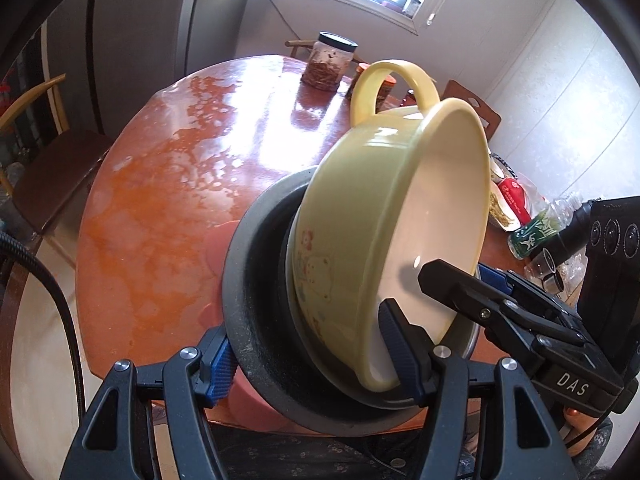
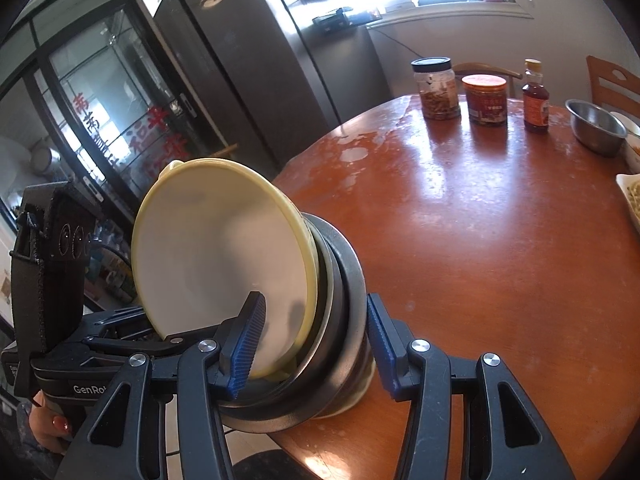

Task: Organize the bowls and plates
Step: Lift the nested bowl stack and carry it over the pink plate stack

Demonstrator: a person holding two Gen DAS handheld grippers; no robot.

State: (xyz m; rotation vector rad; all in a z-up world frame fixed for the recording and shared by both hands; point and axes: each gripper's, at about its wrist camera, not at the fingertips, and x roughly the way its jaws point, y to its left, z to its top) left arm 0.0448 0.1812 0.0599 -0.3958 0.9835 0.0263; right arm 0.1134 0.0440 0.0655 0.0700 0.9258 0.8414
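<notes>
A pale yellow bowl (image 1: 360,208) (image 2: 216,240) with a loop handle (image 1: 394,80) sits nested in a dark grey bowl (image 1: 256,320) (image 2: 348,280), with more bowls stacked under it. The stack is tilted on its side over the near edge of the round red-brown table (image 1: 160,200) (image 2: 480,240). My left gripper (image 1: 310,360) (image 2: 140,328) is shut on the stack's rim, one pad inside the yellow bowl and one outside the grey one. My right gripper (image 2: 314,350) (image 1: 460,280) clamps the rim the same way from the other side.
At the table's far side stand a black-lidded jar (image 2: 436,88) (image 1: 330,60), a red jar (image 2: 486,98) and a sauce bottle (image 2: 536,100). A steel bowl (image 2: 596,126) and a white dish (image 2: 630,196) sit at the right. A chair (image 1: 56,168) and fridge (image 2: 256,60) lie beyond.
</notes>
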